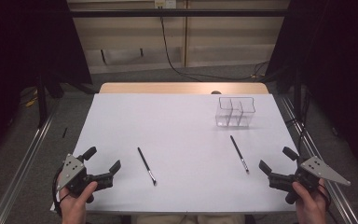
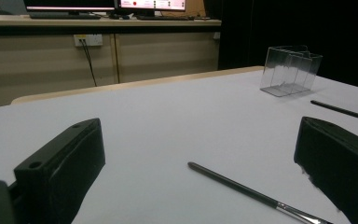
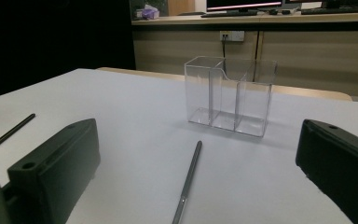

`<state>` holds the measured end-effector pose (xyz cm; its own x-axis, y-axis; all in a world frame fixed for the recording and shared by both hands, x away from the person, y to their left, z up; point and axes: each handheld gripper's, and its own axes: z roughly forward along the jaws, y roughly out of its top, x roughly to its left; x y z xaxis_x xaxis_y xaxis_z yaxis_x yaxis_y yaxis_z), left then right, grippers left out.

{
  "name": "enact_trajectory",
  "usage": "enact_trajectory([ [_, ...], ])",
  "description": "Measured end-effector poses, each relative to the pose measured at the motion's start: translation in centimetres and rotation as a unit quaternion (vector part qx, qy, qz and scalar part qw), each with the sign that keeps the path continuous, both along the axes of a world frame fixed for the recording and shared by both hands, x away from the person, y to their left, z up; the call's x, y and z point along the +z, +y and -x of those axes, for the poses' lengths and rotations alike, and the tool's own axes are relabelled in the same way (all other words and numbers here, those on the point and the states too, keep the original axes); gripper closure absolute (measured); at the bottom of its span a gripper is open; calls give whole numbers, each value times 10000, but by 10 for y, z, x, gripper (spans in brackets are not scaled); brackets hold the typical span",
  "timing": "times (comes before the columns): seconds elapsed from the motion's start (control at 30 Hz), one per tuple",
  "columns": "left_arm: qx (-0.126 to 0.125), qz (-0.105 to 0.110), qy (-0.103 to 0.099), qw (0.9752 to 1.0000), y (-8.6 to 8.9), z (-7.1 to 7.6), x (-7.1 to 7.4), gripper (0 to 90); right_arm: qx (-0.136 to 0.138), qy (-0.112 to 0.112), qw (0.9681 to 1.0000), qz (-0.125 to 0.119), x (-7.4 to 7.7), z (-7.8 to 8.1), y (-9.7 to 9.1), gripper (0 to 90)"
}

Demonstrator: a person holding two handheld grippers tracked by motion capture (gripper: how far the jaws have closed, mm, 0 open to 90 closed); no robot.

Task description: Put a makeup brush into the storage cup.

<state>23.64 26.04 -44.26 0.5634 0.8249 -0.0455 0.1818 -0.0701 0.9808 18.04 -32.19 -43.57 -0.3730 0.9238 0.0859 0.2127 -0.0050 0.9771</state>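
Bare table centre, clear organizer far right, two brushes lying flat

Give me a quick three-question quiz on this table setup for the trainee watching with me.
1. True or false: the clear organizer already holds a brush.
2. How many brushes lie on the white table? A) one B) two C) three
3. Fill in: the jaws of both the left gripper and the right gripper stand ____.

Key:
1. False. Its compartments look empty in the right gripper view.
2. B. The left brush lies near the left gripper, and the right brush lies in front of the organizer.
3. Open, with nothing between them.
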Motion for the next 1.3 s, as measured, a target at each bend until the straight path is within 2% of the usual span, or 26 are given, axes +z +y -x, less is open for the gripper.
enact_trajectory([
  [0.07,-28,-24,38,10000,0,-1,0,18,23,44,10000,-19,-1,0,0,0],
  [0.13,51,-63,48,10000,-1,-1,-1,18,22,46,10000,9,-1,-1,0,0],
  [0.2,-8,-78,112,9999,0,-2,-2,17,26,45,9999,89,-2,-2,1,0],
  [0.27,-3,-104,114,9999,0,-1,-2,16,92,95,9999,56,-3,-4,2,0],
  [0.47,38,-12,138,9999,-1,-1,0,13,40,70,10000,51,-3,-4,0,0],
  [0.6,-62,-166,133,9998,-3,-2,2,16,54,28,10000,26,-1,0,-1,0],
  [0.8,-291,-191,227,9991,-11,-6,7,18,99,54,9999,28,0,0,1,0],
  [0.87,-304,-275,177,9990,-14,-8,10,17,103,57,9999,35,-1,-2,2,0],
  [1.07,-445,-214,134,9987,-21,-16,16,16,109,72,9999,45,-1,-3,2,0],
  [1.13,-525,-302,100,9981,-24,-19,17,16,108,75,9999,60,-1,-3,2,0],
  [1.3,-626,-297,54,9976,-34,-27,22,17,112,95,9999,62,-1,-3,2,0],
])
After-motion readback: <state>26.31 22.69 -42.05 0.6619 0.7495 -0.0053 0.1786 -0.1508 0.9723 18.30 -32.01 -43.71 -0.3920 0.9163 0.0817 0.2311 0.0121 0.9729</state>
